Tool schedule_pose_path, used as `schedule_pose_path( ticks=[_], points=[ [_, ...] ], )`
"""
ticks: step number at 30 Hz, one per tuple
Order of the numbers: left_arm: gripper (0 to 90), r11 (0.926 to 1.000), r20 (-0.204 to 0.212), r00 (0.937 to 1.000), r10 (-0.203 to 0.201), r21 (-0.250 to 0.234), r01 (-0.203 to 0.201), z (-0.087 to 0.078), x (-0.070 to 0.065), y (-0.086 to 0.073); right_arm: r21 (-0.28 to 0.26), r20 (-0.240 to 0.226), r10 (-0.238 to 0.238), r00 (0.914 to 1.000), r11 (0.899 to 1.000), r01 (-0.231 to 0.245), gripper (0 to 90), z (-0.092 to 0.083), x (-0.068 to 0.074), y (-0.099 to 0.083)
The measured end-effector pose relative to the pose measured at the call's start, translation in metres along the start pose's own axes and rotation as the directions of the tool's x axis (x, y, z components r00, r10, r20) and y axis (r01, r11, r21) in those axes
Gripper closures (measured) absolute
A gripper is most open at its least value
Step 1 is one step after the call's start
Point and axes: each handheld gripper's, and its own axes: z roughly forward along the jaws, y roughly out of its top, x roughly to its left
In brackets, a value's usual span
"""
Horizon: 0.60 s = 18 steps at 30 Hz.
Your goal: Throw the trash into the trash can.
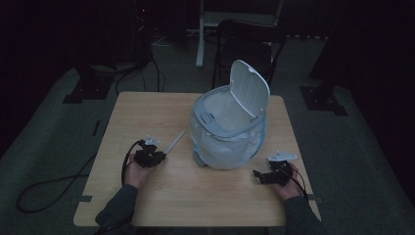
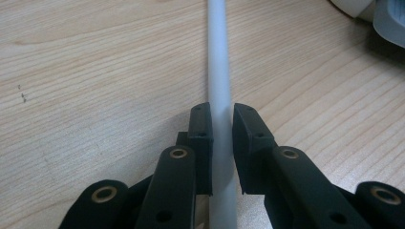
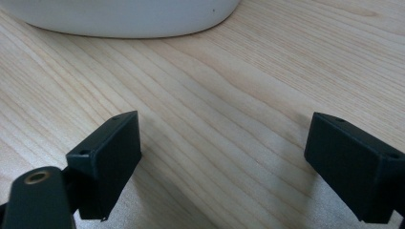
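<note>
left claw point(image 2: 222, 131): jaws nearly together, pinching a thin white rod point(image 2: 219, 71) between the pads, the rod running straight ahead along the wooden tabletop point(image 2: 95, 71) and passing back down between the jaws to the bottom edge. seen from the high view, same left claw point(image 1: 159, 155) low on the left half of the tabletop point(image 1: 205, 196), held in the left hand point(image 1: 138, 169), with the white rod point(image 1: 174, 142) slanting up and to the right toward the bin, far tip near its bag but apart from it. hard to tell whether the rod lies flat on the wood or sits slightly lifted.

right claw point(image 3: 222, 162): jaws spread wide, nothing between them but bare wood grain point(image 3: 229, 119), pads low over the tabletop. from above, right claw point(image 1: 258, 175) near the right edge, held in the right hand point(image 1: 288, 183), pointing left toward the bin's base, close but not touching.

white bin point(image 1: 227, 128) at the centre of the tabletop, lid tipped up and open, pale plastic bag lining it and draped down the outside. in the right gripper view, its curved white base point(image 3: 124, 19) cut off at the top edge; in the left gripper view, just a corner of it point(image 2: 377, 14) at the upper right. room beyond the tabletop very dark; a chair point(image 1: 244, 44) and cables barely made out.
</note>
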Motion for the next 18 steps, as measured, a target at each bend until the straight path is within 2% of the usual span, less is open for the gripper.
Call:
schedule_pose_path(
  ticks=[6,10,18],
  points=[
    [80.1,1.0000,0.010,1.0000,0.001,-0.001,-0.001,0.000,0.001,-0.001,0.000,0.000,0.000,1.0000,1.000,0.000,11.3,0.000,0.000,0.000],
    [80.2,0.9999,0.035,0.9994,0.006,-0.016,-0.005,-0.002,0.002,0.000,0.000,0.000,-0.001,1.0000,1.000,0.001,11.3,0.000,0.000,0.000],
    [80.3,0.9980,0.031,0.9995,0.006,-0.062,-0.004,-0.017,0.004,0.008,-0.002,0.000,-0.003,1.0000,1.000,0.003,11.3,0.000,0.000,0.000]
  ],
)
